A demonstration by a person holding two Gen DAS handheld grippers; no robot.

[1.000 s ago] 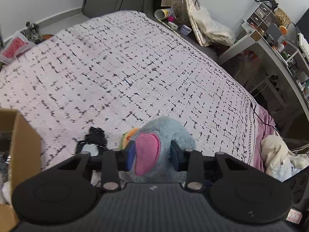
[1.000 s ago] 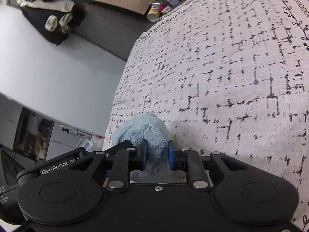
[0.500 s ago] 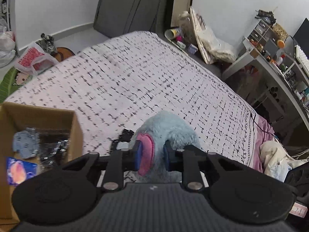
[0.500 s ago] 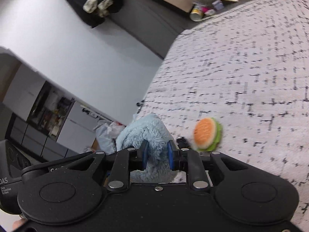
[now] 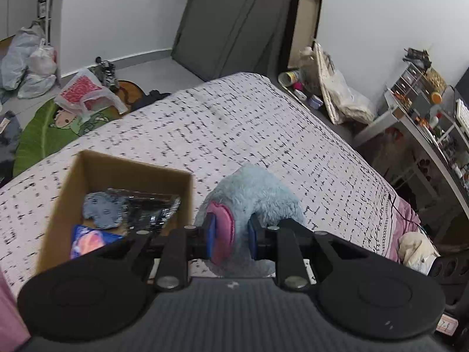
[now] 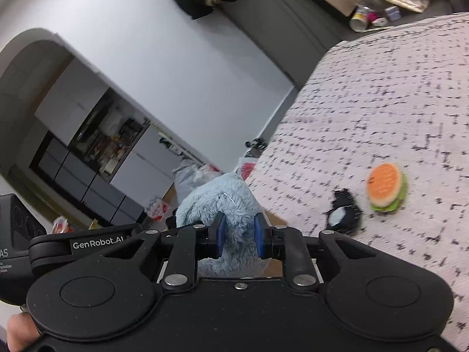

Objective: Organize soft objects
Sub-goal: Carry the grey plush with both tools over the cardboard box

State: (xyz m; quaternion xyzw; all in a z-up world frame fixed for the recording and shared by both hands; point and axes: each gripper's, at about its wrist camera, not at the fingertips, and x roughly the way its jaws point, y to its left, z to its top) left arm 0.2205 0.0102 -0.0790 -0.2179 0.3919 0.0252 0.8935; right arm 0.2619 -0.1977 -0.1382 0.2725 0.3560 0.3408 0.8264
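Observation:
A fluffy light-blue plush toy (image 5: 258,193) with a pink patch (image 5: 222,231) hangs above the bed, held from two sides. My left gripper (image 5: 230,236) is shut on the pink part. My right gripper (image 6: 239,234) is shut on another blue part of the plush toy (image 6: 219,199). A cardboard box (image 5: 67,187) stands on the bedspread just left of the toy, with a blue soft item (image 5: 101,209) and dark shiny things inside. A plush burger (image 6: 385,187) and a small black-and-white toy (image 6: 344,214) lie on the bed in the right wrist view.
The patterned white bedspread (image 5: 234,135) stretches ahead. Bags (image 5: 29,61) and a green mat (image 5: 44,135) lie on the floor to the left. A cluttered desk (image 5: 425,123) stands at the right. A dark headboard panel (image 5: 231,26) leans at the far wall.
Both grippers rose with the plush toy and carried it leftward; the box came fully into the left view. My left jaws closed tighter on the pink patch. The burger and black toy came into sight.

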